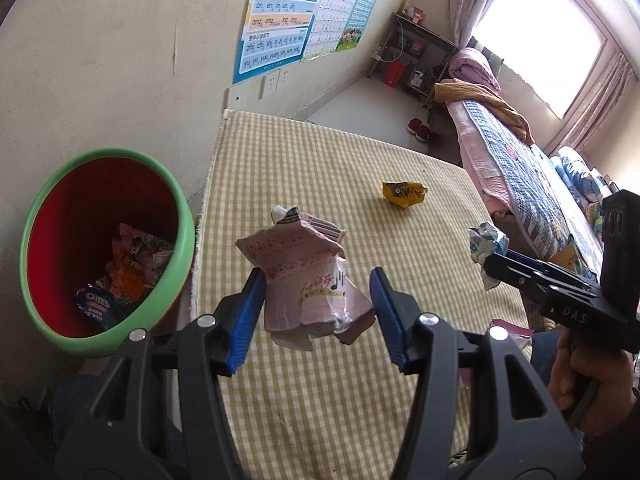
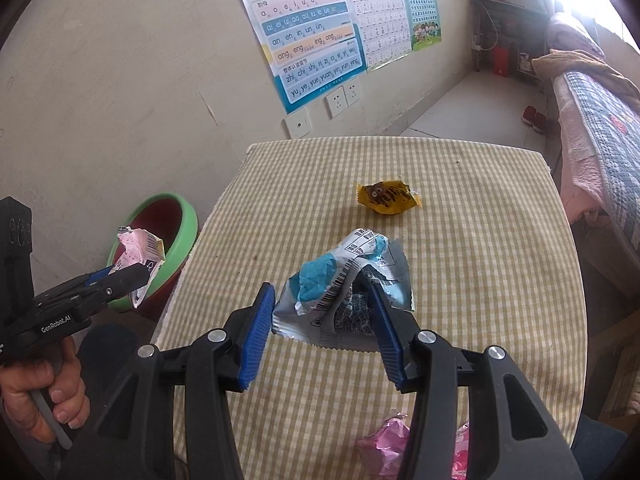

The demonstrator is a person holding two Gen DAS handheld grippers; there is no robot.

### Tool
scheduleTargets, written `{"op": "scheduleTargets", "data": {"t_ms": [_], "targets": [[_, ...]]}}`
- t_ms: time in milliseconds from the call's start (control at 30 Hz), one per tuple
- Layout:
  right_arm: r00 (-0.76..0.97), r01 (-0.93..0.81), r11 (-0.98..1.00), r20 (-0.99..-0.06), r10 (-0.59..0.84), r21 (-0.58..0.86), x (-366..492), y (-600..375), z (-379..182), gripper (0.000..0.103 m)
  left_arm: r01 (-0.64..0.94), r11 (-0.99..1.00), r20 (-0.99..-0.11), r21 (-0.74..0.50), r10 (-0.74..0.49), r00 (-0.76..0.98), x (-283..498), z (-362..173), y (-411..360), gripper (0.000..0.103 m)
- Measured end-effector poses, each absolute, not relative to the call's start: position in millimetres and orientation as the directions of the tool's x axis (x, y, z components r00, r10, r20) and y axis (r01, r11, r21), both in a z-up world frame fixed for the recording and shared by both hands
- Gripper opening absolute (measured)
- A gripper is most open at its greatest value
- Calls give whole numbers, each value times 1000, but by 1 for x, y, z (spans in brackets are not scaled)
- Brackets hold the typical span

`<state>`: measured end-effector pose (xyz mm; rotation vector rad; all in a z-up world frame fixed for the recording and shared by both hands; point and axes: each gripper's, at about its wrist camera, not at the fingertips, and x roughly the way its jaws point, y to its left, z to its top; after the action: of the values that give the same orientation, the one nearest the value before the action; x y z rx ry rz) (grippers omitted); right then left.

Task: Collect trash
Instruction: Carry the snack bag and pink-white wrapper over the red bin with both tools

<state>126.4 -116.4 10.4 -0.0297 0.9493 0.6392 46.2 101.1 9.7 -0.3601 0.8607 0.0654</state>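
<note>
Left wrist view: a checked yellow cloth covers the table (image 1: 340, 184), beside a round green-rimmed, red-walled bin (image 1: 80, 200) holding crumpled wrappers. The left gripper (image 1: 318, 308), ribbed blue pads, is clamped on a crushed pink carton (image 1: 308, 280) held above the cloth. The right gripper (image 2: 324, 320) pinches a creased silver-blue wrapper (image 2: 344, 280). Farther back, a small yellow wrapper (image 2: 386, 199) lies on the cloth.

Both grippers (image 1: 318, 316) (image 2: 322, 334) clamped, loaded.
</note>
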Motion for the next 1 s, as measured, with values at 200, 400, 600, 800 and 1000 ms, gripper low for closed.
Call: {"op": "scheduleTargets", "data": {"t_ms": [200, 400, 600, 800, 1000], "targets": [[392, -573, 786, -764, 513, 234, 119, -82, 13, 47, -252, 924, -743, -287, -49, 667, 25, 12, 131, 52], [360, -623, 747, -764, 536, 231, 113, -43, 13, 47, -313, 910, -740, -271, 11, 672, 6, 13, 162, 52], [327, -675, 702, -763, 558, 225, 111, -3, 16, 47, -385, 880, -736, -277, 63, 674, -6, 13, 199, 52], [295, -721, 657, -760, 580, 221, 112, 42, 17, 47, -443, 852, -725, -279, 116, 679, -18, 11, 230, 52], [257, -769, 602, -758, 599, 215, 109, 88, 14, 47, -498, 820, -716, -283, 164, 678, -22, 1, 256, 52]]}}
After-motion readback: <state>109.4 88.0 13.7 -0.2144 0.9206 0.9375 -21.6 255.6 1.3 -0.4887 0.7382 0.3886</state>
